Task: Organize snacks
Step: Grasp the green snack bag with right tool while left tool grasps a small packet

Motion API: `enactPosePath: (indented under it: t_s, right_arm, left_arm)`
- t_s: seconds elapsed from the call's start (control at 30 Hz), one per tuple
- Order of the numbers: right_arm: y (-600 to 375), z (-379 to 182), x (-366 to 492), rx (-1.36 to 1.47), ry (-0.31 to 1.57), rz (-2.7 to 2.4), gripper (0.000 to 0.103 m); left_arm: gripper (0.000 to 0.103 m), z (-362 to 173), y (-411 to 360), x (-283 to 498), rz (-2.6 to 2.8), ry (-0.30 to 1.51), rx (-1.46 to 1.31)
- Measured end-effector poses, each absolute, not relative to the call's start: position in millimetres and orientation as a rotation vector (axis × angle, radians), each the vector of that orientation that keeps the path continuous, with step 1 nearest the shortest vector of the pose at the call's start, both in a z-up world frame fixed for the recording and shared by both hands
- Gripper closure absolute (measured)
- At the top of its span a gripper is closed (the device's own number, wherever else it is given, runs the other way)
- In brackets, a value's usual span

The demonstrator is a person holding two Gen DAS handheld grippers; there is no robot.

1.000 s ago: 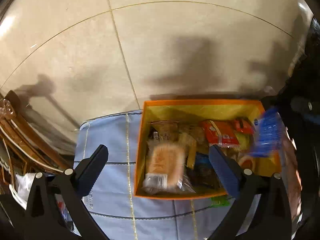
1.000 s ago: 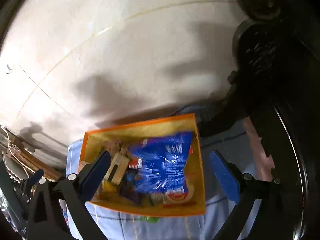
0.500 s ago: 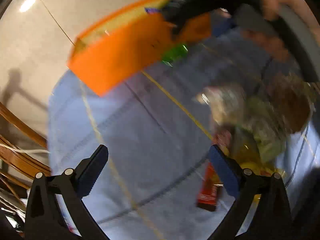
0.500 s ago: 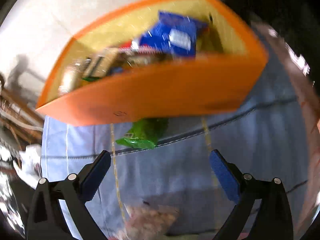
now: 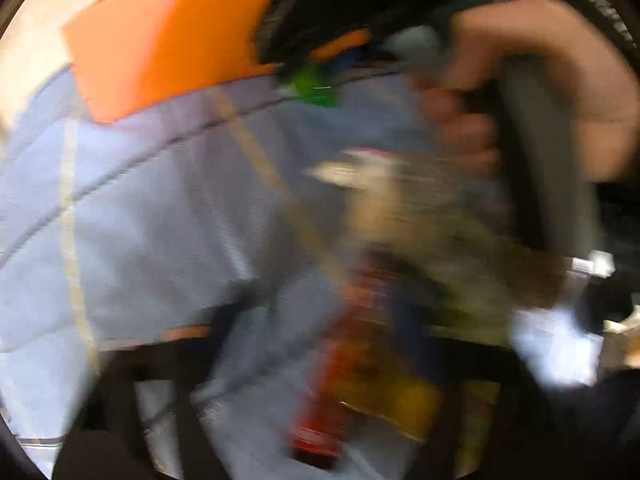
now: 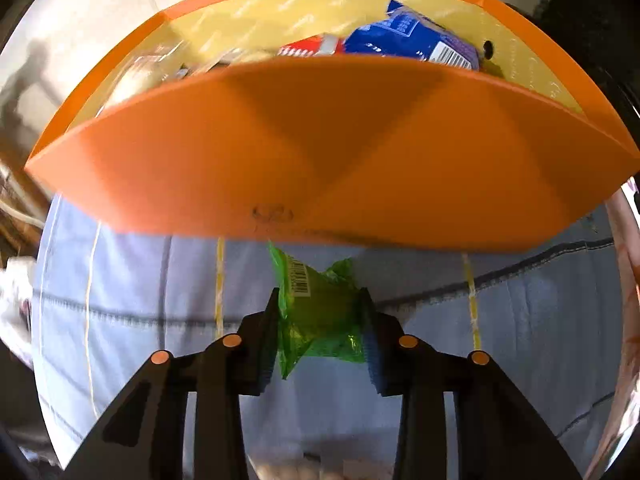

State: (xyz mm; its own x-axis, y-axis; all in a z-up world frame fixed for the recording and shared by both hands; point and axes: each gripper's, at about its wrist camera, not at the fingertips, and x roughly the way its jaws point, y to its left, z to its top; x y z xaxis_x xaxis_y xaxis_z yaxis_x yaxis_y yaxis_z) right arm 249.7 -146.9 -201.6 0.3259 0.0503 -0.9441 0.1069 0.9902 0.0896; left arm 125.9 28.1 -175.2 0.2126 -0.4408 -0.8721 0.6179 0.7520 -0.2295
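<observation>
In the right wrist view my right gripper [image 6: 320,320] is shut on a green snack packet [image 6: 316,312] lying on the blue cloth just in front of the orange box [image 6: 320,152]. The box holds several snacks, among them a blue packet [image 6: 412,40] and a red one [image 6: 312,46]. The left wrist view is badly blurred: the orange box [image 5: 168,44] is at the top, the green packet [image 5: 316,86] below it, and a heap of loose snacks [image 5: 392,300] at lower right. My left gripper's fingers are only dark smears at the bottom.
A blue quilted cloth [image 6: 140,320] with yellow lines covers the table. The hand on the right gripper's handle [image 5: 540,80] fills the upper right of the left wrist view. Beige tiled floor [image 6: 100,12] lies beyond the box. Wooden furniture is at the left edge.
My right gripper moved down to the green packet in front of the box and shut on it. The left gripper swung right and down toward the loose snack heap, blurring its view.
</observation>
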Motion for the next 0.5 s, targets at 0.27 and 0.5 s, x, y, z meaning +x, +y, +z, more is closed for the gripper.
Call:
enactPosePath:
  t_s: [0.27, 0.5]
  right_arm:
    - [-183, -154, 210, 0.262, 1.178, -0.030, 0.067]
    - [-208, -114, 193, 0.252, 1.105, -0.041, 0.067]
  left_arm:
    - [0.081, -167, 20, 85, -0.786, 1.187, 0.280]
    - [0.005, -174, 44, 63, -0.712, 1.178, 0.340]
